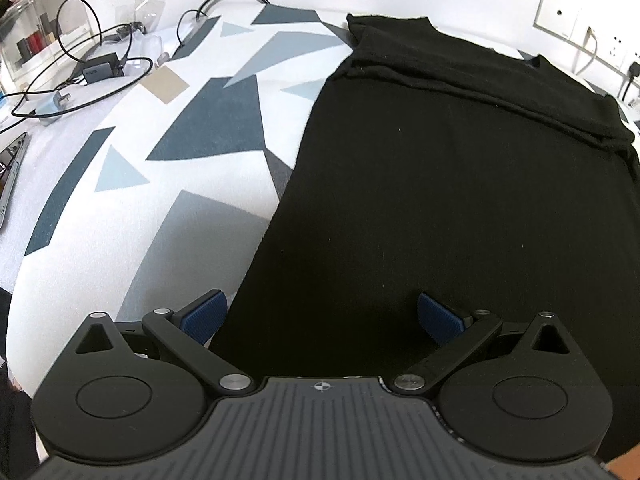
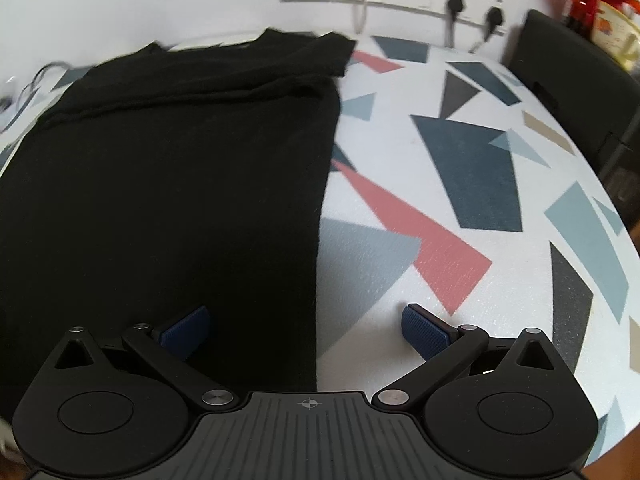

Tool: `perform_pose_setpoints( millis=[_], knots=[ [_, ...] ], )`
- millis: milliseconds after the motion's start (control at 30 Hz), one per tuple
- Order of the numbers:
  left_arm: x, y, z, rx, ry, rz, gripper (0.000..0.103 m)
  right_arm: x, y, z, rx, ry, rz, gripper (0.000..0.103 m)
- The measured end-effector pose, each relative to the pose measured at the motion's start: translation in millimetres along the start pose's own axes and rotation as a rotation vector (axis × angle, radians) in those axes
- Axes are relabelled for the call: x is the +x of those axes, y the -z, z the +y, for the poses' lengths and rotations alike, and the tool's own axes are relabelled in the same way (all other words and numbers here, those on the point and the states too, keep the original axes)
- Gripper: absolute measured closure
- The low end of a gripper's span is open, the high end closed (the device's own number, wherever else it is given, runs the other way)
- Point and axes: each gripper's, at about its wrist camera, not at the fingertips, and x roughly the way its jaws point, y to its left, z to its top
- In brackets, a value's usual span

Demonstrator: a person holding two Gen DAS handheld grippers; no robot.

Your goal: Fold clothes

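A black garment lies flat on the patterned tablecloth, its sides folded in so it forms a long strip with the collar end far from me. My left gripper hovers open over the strip's near left edge, one blue pad over the cloth and the other over the garment. In the right wrist view the same garment fills the left half. My right gripper is open above its near right edge, left pad over the black fabric, right pad over the tablecloth. Nothing is held.
Cables and a charger lie at the table's far left, beside clear plastic boxes. A laptop edge shows at the left. Wall sockets with plugs line the back wall. A black chair back stands at the right.
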Motion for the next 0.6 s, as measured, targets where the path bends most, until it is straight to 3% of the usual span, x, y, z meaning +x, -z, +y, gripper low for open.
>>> perform_pose_setpoints(
  millis=[333,600],
  knots=[
    [-0.6,-0.4,-0.8,-0.001,-0.001,0.019,0.0,-3.7,5.1,0.3,-0.011,-0.006,0.014,0.001],
    [-2.8,7.3,-1.3,-0.007,-0.002,-0.034,0.0,-3.0,5.5,3.1,0.024,0.018,-0.005,0.001]
  ],
)
